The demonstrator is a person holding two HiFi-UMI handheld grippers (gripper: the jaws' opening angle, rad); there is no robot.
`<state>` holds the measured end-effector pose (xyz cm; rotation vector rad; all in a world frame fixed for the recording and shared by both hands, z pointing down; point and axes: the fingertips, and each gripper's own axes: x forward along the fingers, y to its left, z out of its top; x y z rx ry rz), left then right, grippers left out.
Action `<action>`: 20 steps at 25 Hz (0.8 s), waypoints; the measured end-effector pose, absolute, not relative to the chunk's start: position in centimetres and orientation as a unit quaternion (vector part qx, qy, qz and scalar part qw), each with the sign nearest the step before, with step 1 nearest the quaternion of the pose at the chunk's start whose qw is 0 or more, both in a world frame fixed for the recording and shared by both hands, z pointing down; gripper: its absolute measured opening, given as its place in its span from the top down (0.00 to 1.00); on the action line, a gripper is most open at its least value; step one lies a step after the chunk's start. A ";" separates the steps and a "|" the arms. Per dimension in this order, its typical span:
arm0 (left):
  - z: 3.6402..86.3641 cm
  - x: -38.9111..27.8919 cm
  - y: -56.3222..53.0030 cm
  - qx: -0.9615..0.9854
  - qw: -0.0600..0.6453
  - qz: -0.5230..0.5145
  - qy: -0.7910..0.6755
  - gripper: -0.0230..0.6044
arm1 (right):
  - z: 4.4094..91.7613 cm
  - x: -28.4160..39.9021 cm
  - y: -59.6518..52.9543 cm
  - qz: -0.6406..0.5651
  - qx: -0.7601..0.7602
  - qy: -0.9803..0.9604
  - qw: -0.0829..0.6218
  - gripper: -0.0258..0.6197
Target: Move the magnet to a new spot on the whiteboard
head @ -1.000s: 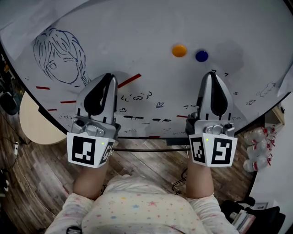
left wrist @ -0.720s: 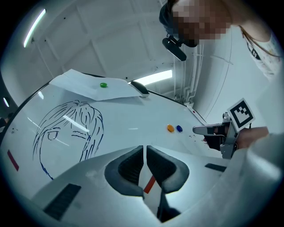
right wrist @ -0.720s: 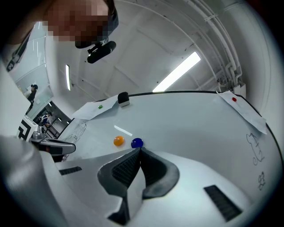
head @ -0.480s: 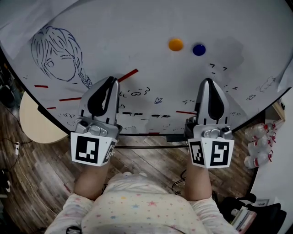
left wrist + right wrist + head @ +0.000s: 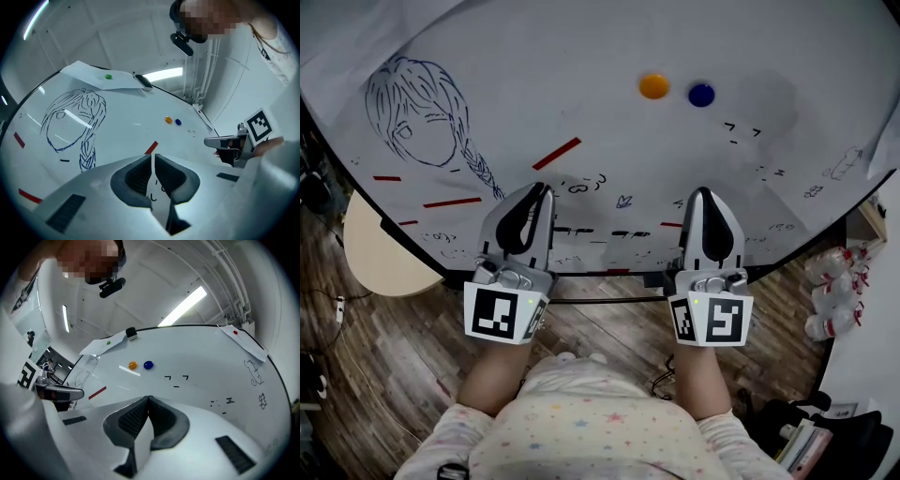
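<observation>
An orange magnet (image 5: 653, 86) and a blue magnet (image 5: 701, 95) sit side by side high on the whiteboard (image 5: 581, 56). My left gripper (image 5: 542, 191) is shut and empty, low on the board near its bottom edge, well below and left of the magnets. My right gripper (image 5: 701, 194) is also shut and empty, below the blue magnet. From the left gripper (image 5: 153, 157) view, the orange magnet (image 5: 168, 120) and blue magnet (image 5: 178, 122) lie far ahead to the right. From the right gripper (image 5: 148, 399) view, the orange magnet (image 5: 132, 365) and blue magnet (image 5: 148, 365) lie ahead.
A blue drawing of a girl's head (image 5: 422, 112) fills the board's left part, with red strips (image 5: 557, 153) and black scribbles low down. Paper sheets hang at the corners, one under a green magnet (image 5: 108, 77). An eraser (image 5: 131, 333) sits at the top edge. A round wooden table (image 5: 380, 253) stands left.
Both grippers have sunk down the board toward its bottom edge, away from the two magnets. Their jaws stay shut.
</observation>
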<state>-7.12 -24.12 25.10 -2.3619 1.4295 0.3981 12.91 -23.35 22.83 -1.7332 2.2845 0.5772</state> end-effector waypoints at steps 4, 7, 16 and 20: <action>26.8 -6.9 -24.2 -0.835 0.171 0.123 0.508 0.91 | 24.5 12.5 -23.2 0.190 -0.590 0.779 0.094 0.96; 28.1 -6.8 -24.3 -0.836 0.163 0.110 0.512 0.91 | 25.7 12.2 -23.2 0.185 -0.592 0.780 0.081 0.96; 30.3 -6.4 -23.9 -0.846 0.141 0.100 0.504 0.91 | 27.8 11.5 -23.0 0.174 -0.591 0.784 0.067 0.96; 30.9 -6.1 -24.0 -0.849 0.129 0.101 0.502 0.91 | 28.5 11.1 -23.0 0.172 -0.591 0.786 0.058 0.96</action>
